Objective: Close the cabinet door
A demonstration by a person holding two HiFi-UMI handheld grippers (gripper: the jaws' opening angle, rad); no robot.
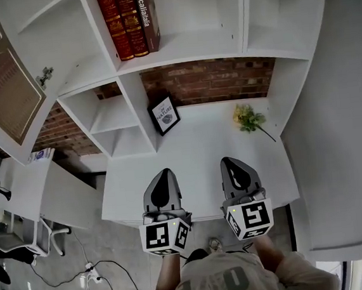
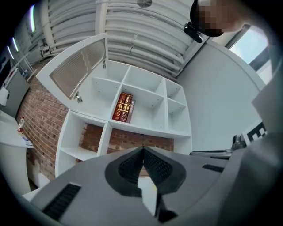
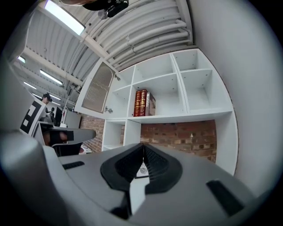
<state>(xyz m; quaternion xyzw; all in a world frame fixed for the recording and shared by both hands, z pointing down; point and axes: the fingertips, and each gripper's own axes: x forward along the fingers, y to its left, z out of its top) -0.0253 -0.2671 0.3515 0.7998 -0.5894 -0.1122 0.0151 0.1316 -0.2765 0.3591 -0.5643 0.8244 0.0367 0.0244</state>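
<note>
Open cabinet door (image 1: 0,82) above frame (image 1: 164,115), flowers (image 1: 248,118)

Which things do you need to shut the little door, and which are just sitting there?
For the job: the open cabinet door, its knob, the left gripper and right gripper, both shut and empty.
Just lying about: the books, the framed picture, the flowers.

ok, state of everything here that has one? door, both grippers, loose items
White-framed cabinet door with woven panel: open, swung out.
Three red and brown hardback books: standing upright.
Black-framed picture: propped up, leaning back.
Yellow flower sprig: lying flat.
Left gripper: shut, empty.
Right gripper: shut, empty.
</note>
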